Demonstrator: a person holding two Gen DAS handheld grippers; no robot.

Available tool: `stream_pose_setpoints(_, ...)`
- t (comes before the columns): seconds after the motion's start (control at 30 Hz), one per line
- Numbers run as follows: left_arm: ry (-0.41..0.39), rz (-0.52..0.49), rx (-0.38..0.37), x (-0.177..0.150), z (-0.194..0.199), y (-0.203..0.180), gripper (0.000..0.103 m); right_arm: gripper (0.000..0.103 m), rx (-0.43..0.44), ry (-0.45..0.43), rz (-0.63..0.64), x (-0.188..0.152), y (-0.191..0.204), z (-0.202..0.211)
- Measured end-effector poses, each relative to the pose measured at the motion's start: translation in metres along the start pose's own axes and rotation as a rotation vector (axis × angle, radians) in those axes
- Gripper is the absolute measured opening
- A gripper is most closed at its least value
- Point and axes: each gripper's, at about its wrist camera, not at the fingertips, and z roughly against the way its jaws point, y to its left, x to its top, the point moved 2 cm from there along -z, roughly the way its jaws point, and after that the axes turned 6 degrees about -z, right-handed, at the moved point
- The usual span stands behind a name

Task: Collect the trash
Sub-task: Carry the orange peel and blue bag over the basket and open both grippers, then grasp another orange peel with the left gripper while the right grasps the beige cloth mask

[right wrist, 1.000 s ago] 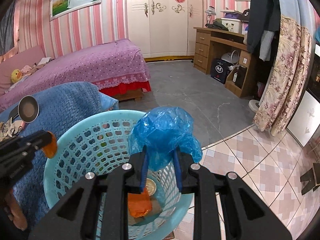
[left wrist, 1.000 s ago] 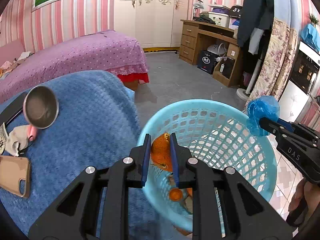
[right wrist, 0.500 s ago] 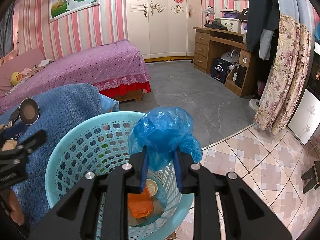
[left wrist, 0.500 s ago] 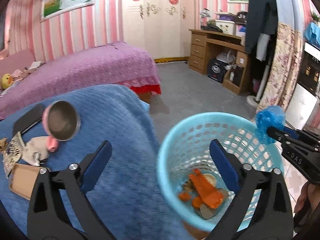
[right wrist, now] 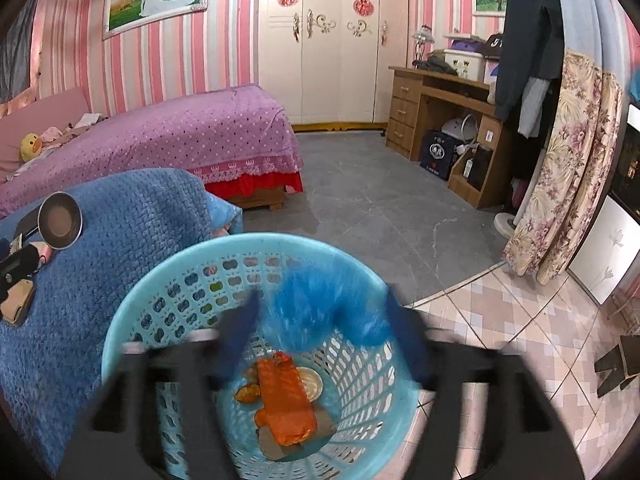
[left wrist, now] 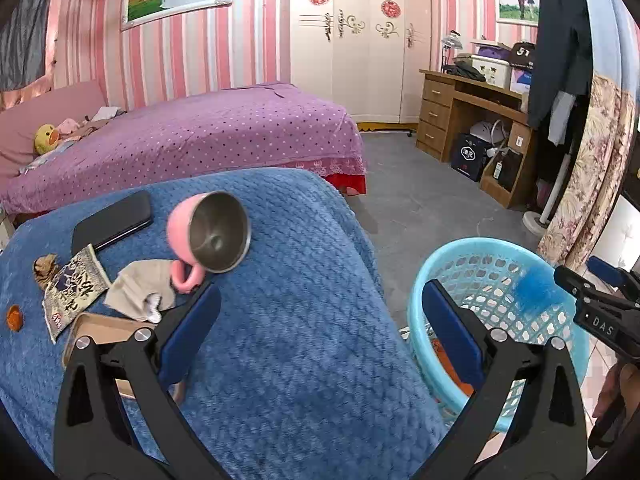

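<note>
Right gripper (right wrist: 320, 332) jaws have just been opening, blue bag (right wrist: 320, 312) loose between them above basket (right wrist: 120, 320). Left gripper (left wrist: 320, 320) spread, empty. Wrapper (left wrist: 74, 286) remains on blanket (left wrist: 300, 340).

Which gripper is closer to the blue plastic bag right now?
Right. The right gripper, jaws just opened, has the blue plastic bag between its fingers over the basket. The left gripper is off over the blue blanket.

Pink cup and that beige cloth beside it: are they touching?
Touching. Left wrist view shows the pink cup, its handle lying on the beige cloth.
</note>
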Motion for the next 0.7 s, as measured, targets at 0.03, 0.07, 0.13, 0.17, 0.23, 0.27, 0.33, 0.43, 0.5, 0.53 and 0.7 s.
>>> stream_pose_setpoints(0.03,-0.001,0.005,0.001,-0.001,0.002,0.004,0.097,0.078,-0.011,-0.003,0.0,0.001,0.001,0.001)
stream_pose_setpoints(0.07,0.001,0.011,0.002,-0.001,0.004,0.009,0.097,0.082,-0.015,-0.007,-0.003,0.002,0.002,0.002)
stream_pose_setpoints(0.13,0.006,0.014,0.005,-0.003,0.007,0.015,0.097,0.094,-0.015,-0.019,-0.022,0.004,0.003,0.005)
stream_pose_setpoints(0.17,0.007,0.015,0.012,-0.004,0.01,0.021,0.097,0.094,-0.014,-0.022,-0.033,0.005,0.004,0.006)
stream_pose_setpoints(0.23,0.003,0.016,0.023,-0.005,0.015,0.028,0.097,0.097,-0.017,-0.022,-0.046,0.005,0.007,0.006)
stream_pose_setpoints(0.27,0.002,0.016,0.028,-0.006,0.017,0.032,0.097,0.097,-0.013,-0.02,-0.048,0.005,0.01,0.006)
stream_pose_setpoints(0.33,0.001,0.02,0.046,-0.011,0.023,0.046,0.097,0.098,-0.008,-0.017,-0.038,0.005,0.019,0.004)
stream_pose_setpoints(0.43,0.005,0.023,0.068,-0.017,0.03,0.066,0.097,0.098,-0.006,-0.013,-0.004,0.004,0.038,0.003)
stream_pose_setpoints(0.5,0.005,0.023,0.091,-0.021,0.034,0.081,0.097,0.098,0.014,-0.008,0.005,0.004,0.052,0.003)
stream_pose_setpoints(0.53,0.003,0.025,0.104,-0.024,0.036,0.088,0.097,0.098,0.031,-0.004,0.002,0.004,0.06,0.004)
stream_pose_setpoints(0.7,0.005,0.048,0.167,-0.034,0.046,0.131,0.097,0.098,0.083,-0.009,-0.018,0.005,0.092,0.007)
